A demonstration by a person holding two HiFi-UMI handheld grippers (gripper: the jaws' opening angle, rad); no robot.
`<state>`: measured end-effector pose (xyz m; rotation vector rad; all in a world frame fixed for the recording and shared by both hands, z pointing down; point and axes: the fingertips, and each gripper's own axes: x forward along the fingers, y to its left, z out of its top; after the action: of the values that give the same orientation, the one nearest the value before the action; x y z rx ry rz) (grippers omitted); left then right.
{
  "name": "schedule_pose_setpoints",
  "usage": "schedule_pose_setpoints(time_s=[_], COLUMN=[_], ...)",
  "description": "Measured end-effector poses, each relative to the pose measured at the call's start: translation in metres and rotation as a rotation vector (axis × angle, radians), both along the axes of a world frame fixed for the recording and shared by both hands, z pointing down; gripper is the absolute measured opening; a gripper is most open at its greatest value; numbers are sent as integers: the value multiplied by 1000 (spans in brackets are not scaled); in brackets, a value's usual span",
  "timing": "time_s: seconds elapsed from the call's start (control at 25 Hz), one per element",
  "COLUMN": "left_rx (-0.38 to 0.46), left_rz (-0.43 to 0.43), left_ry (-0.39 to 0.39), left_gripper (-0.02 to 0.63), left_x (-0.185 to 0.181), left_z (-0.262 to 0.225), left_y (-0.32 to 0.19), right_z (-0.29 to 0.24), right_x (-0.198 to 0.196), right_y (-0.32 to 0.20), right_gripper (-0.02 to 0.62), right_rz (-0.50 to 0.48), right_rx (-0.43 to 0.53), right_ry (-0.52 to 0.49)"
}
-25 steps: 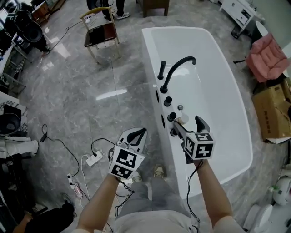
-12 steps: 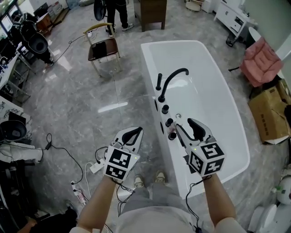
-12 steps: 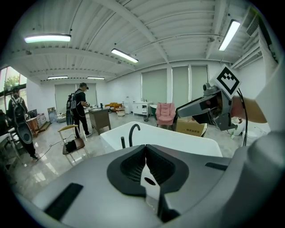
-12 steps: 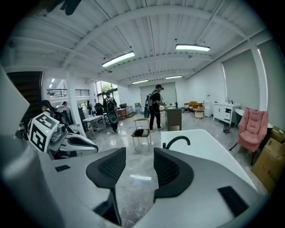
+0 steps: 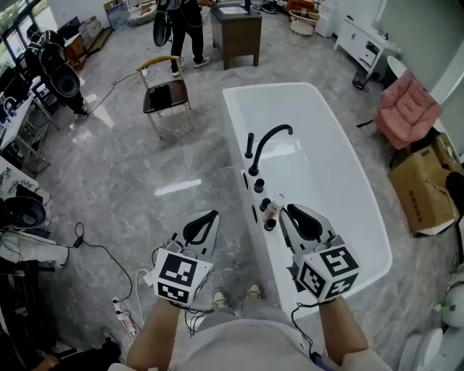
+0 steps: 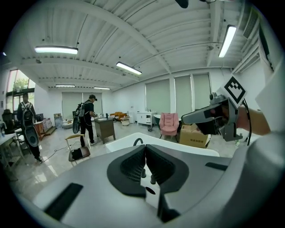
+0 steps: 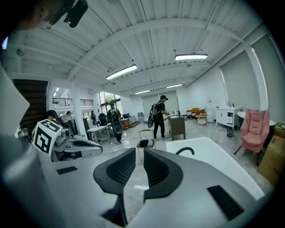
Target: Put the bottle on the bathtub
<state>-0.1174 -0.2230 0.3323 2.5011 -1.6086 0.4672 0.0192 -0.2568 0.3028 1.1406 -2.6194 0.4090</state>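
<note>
A small pale bottle (image 5: 273,210) stands on the near left rim of the white bathtub (image 5: 233,119), next to the black knobs below the black faucet (image 5: 268,141). My right gripper (image 5: 284,208) hovers just right of the bottle and apart from it. Its jaws have just been closing and now stand almost together, with only a thin slit and nothing between them in the right gripper view (image 7: 139,151). My left gripper (image 5: 214,213) hangs over the floor left of the tub. It is shut and empty in the left gripper view (image 6: 144,147).
A wooden chair (image 5: 165,90) stands on the grey floor left of the tub. Cables and a power strip (image 5: 148,275) lie near my feet. A cardboard box (image 5: 420,188) and a pink armchair (image 5: 409,109) are to the right. A person (image 5: 185,18) stands by a desk (image 5: 235,32) at the back.
Both grippers have lifted and drawn back toward me. The right jaws went from wide open beside the bottle to nearly together, and the bottle stays on the rim.
</note>
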Motion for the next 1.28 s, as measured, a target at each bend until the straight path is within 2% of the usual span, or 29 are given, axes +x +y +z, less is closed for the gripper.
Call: schedule_pose_setpoints(time_s=[0.24, 0.56, 0.72, 0.96, 1.12, 1.28], left_rx=[94, 109, 119, 188, 189, 191], left_rz=[34, 40, 57, 4, -4, -37], left_ry=[-38, -92, -57, -39, -51, -24], left_gripper=[20, 20, 20, 20, 20, 20], left_x=[1, 2, 7, 2, -3, -6], left_z=[-38, -52, -60, -76, -78, -87], left_y=[25, 53, 70, 79, 82, 83], right_z=[-38, -58, -54, -56, -62, -70], right_x=[-6, -21, -30, -30, -30, -30], right_y=[35, 75, 88, 90, 85, 81], right_gripper=[28, 28, 28, 28, 28, 28], right_rz=[-2, -75, -113, -133, -128, -128], right_rx=[92, 175, 180, 179, 187, 208], right_ry=[-33, 14, 31, 28, 11, 16])
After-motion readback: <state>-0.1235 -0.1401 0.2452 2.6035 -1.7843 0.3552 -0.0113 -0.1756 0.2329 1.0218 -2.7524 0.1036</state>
